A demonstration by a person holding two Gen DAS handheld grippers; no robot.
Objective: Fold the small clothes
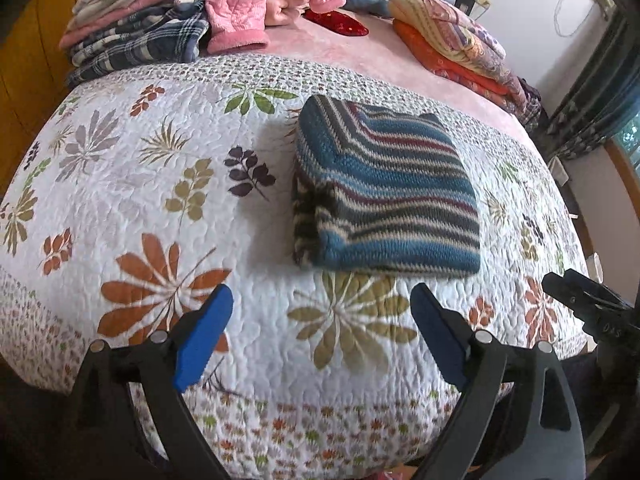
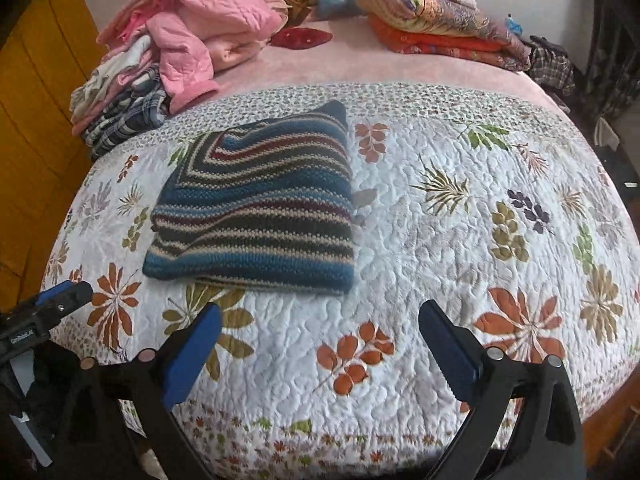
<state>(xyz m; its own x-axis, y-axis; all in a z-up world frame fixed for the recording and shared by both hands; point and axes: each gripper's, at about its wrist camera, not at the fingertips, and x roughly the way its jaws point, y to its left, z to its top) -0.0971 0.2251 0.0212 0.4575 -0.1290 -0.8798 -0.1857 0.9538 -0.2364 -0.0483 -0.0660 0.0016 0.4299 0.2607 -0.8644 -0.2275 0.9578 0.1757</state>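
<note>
Blue-padded left gripper (image 1: 322, 308) and right gripper (image 2: 320, 328), both spread apart and empty, over quilted leaf-print bedspread (image 1: 168, 184); beyond, folded striped knit sweater (image 1: 384, 192) lying flat, square, unobstructed; farther back, pink padded jacket (image 2: 208, 32), plaid stack (image 1: 136, 44), folded quilts (image 2: 436, 20).

Sweater (image 1: 384, 188) blue, maroon, cream stripes; quilt (image 1: 160, 184) white, leaf print; jacket (image 2: 208, 28) pink, perhaps quilted.

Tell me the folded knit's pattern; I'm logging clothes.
Folded knit: blue, cream, maroon and dark stripes; clearest in left wrist view.
</note>
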